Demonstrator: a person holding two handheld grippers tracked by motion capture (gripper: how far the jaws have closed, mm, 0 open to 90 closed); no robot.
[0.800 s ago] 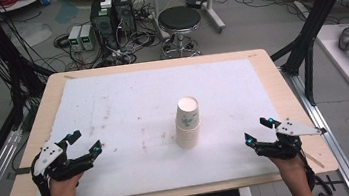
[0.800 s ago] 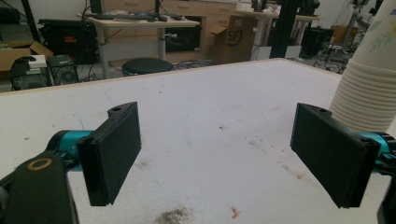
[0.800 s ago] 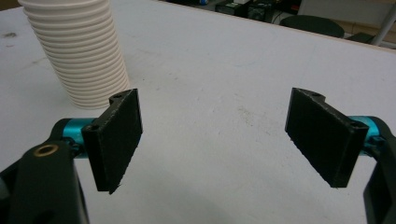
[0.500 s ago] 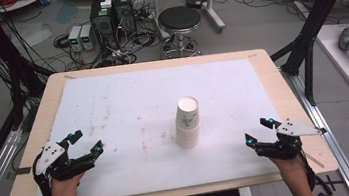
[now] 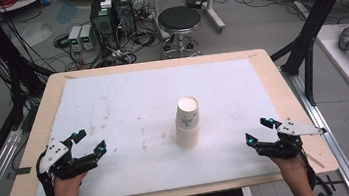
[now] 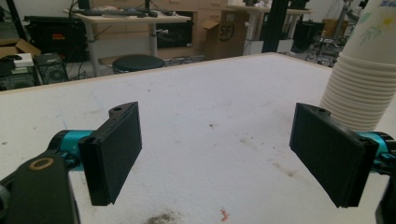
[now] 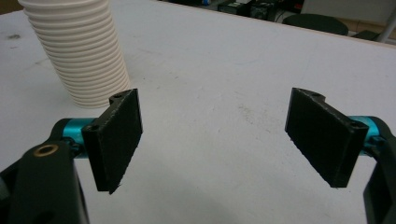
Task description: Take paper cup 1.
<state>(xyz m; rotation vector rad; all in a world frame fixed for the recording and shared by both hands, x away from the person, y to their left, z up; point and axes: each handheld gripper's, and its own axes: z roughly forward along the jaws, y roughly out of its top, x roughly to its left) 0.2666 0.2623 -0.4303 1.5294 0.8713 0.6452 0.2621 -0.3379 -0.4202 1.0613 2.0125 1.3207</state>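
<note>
Stack of paper cups [image 5: 187,123] upright mid-table, between left gripper [image 5: 87,144] and right gripper [image 5: 258,130]; right slightly nearer. Both jaws wide apart, holding nothing.

One stack of paper cups [image 5: 187,122] stands on one table [image 5: 270,76], with one stool [image 5: 179,19] beyond.

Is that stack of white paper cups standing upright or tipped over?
Upright. The stack of white paper cups stands on the white table mat, nested rims level and the top cup's mouth facing up, apart from both tools.
</note>
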